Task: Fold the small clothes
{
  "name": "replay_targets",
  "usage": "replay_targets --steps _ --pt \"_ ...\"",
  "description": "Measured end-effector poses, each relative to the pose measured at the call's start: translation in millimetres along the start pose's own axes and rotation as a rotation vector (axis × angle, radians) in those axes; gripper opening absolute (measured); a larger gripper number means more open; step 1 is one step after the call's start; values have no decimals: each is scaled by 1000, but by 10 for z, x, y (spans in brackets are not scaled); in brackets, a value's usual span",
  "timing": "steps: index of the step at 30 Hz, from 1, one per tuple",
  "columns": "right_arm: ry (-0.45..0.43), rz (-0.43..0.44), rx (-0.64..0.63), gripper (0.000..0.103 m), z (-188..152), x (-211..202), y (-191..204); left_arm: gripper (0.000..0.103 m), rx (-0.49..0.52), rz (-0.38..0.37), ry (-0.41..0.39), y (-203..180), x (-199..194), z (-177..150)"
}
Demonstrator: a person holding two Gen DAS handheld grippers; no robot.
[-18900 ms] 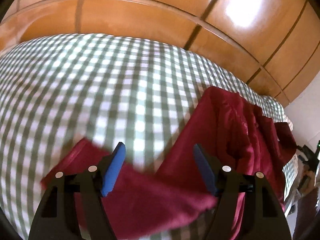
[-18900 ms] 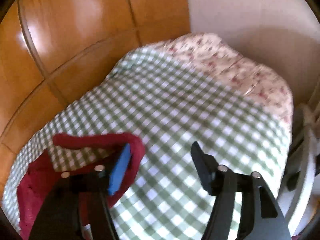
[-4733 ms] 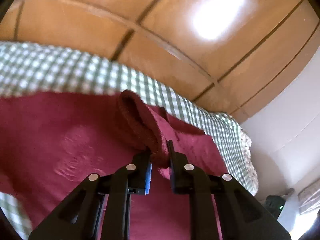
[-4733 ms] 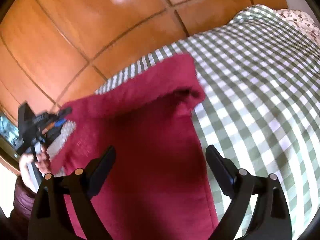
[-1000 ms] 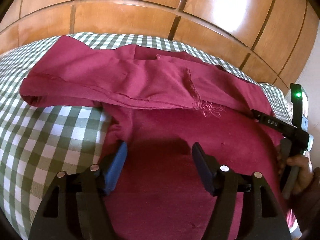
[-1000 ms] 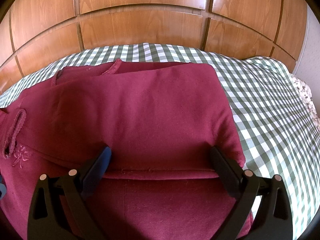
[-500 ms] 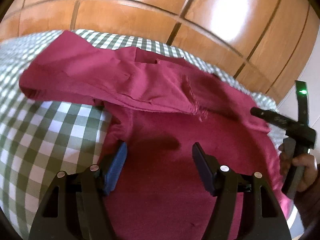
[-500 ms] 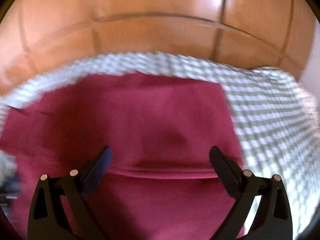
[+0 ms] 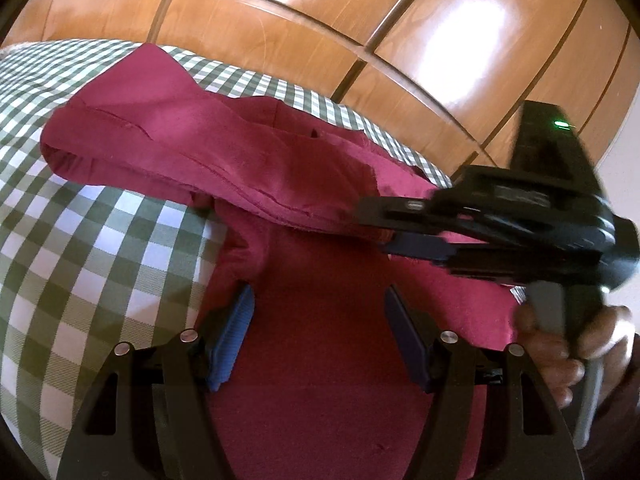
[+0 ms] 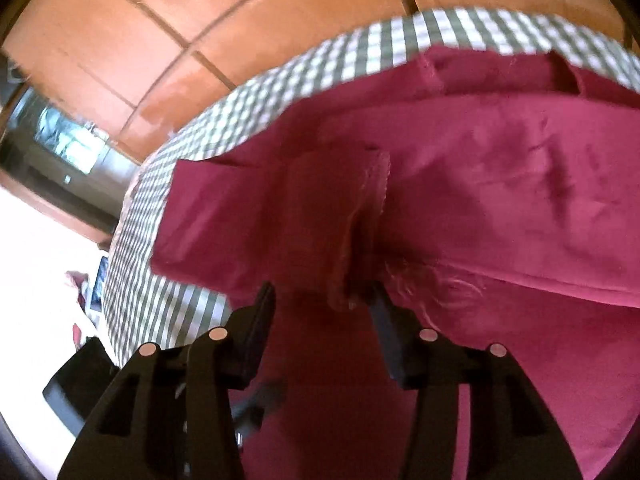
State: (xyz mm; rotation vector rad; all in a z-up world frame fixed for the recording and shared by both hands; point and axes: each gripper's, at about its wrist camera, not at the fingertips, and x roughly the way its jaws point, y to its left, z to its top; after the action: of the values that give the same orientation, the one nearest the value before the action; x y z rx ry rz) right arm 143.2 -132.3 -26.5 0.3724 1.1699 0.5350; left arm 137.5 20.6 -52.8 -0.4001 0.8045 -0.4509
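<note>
Both cameras sit just behind their own fingers, looking forward and down at close range; the left wrist view faces across the red garment (image 9: pixel 320 360) toward the wooden wall (image 9: pixel 280 20) along the top of the frame, with the checked bedcover (image 9: pixel 100 260) at left; the right wrist view looks down closer — cloth fills its centre and right; both share garment, bedcover and wall, and the right gripper (image 9: pixel 380 228) shows at the left view's right edge.

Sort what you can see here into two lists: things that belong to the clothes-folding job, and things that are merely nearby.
Belongs to the job:
- maroon garment
- left gripper
- right gripper, closing beside a cuff fold

Merely nearby:
- checked bedspread
- wooden panelled wall
</note>
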Motion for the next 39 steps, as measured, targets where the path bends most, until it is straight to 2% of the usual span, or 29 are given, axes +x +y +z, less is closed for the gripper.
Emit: replay_targets --steps 1,2,3,4,8,11,14,17,25,29,30,32,36,39 --pt "6 -16 4 37 23 57 5 66 -2 -3 0 0 4 -1" --pt "3 -33 -4 27 44 80 23 66 -3 -3 0 2 5 -2" --pt "-1 -33 -16 13 68 70 37 66 -4 -4 -1 2 6 -3" --pt "-13 -36 -29 11 84 18 69 66 -6 -5 -1 11 1 0" --pt "-144 -52 -127 10 97 -412 324 66 -6 -4 -2 9 -11 -15" --pt "-278 -118 -211 9 149 -823 476 67 -5 -1 -1 10 -17 -15" --pt "-379 -205 -239 9 185 -1148 424 67 -7 -2 1 14 -14 -2" --pt "-427 -267 -214 8 214 -1341 224 67 -1 5 4 10 8 16" --pt "-452 -341 -29 8 171 -1647 -660 67 10 24 14 -10 24 15" --pt "-448 -372 33 8 97 -1657 -947 69 -25 38 57 -31 18 79" --pt "-439 -375 50 8 78 -1642 -1033 74 -42 18 60 -34 17 117" --pt "-426 -392 67 8 39 -1599 -1153 77 -49 -30 29 -56 13 211" --pt "-420 -408 109 8 -46 -1564 -1305 81 -32 18 -23 -14 182 418" --pt "-407 -429 135 5 -125 -1516 -1459 81 -81 70 -18 94 335 552"
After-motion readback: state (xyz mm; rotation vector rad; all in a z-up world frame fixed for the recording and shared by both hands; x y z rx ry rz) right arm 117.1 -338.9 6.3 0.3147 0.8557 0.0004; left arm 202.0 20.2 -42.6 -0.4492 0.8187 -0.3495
